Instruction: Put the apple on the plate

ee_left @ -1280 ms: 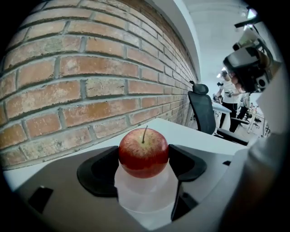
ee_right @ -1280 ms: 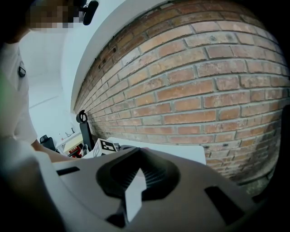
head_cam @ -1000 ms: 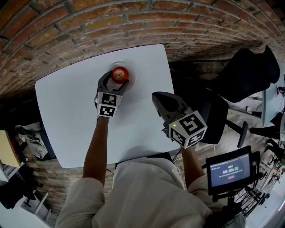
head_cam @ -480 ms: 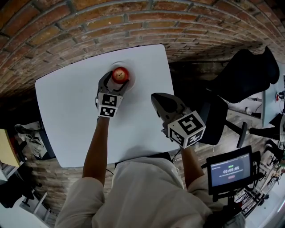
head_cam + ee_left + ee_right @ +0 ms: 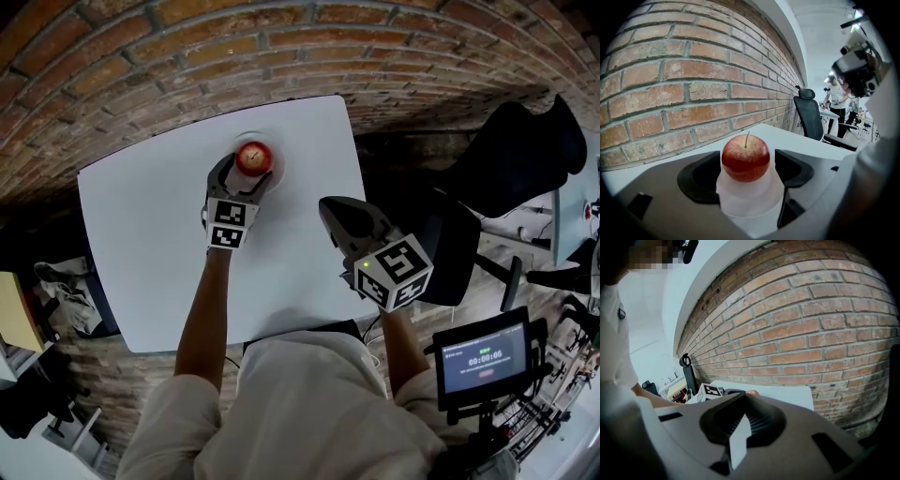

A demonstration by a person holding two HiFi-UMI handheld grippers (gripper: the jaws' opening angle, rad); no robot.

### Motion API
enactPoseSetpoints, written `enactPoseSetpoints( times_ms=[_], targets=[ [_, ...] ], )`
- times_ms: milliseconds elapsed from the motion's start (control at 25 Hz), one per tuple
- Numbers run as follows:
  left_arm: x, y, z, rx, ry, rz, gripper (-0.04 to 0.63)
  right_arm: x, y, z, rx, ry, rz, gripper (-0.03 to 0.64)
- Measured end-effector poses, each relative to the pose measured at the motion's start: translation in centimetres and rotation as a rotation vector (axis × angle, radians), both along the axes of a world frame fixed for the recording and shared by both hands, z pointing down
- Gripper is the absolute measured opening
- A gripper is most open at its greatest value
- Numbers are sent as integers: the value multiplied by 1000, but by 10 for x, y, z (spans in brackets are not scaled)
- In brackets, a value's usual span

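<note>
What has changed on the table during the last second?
Nothing visibly moved. The left gripper stays open around the apple, which sits on the plate. The right gripper stays shut and empty by the right edge of the table.

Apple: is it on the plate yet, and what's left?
Done, it seems: the apple sits on the white plate. In hand: nothing gripped; the left gripper flanks the apple with jaws apart, and the right gripper is shut and empty. Left: probably only backing the left gripper away.
</note>
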State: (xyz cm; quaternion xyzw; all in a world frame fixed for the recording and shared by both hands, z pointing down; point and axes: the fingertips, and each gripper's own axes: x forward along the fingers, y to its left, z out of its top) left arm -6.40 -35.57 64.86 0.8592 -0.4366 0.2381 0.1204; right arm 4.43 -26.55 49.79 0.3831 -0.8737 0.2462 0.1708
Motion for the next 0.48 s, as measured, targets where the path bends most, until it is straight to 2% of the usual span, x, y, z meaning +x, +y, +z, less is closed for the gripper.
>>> enactPoseSetpoints(
  times_ms=[240, 480],
  targets=[
    [3, 0, -11, 22, 17, -15, 354, 3, -2, -6, 35, -9, 13, 3],
    [-6, 24, -61, 103, 45, -35, 354, -6, 14, -34, 101, -23, 19, 3]
  ],
)
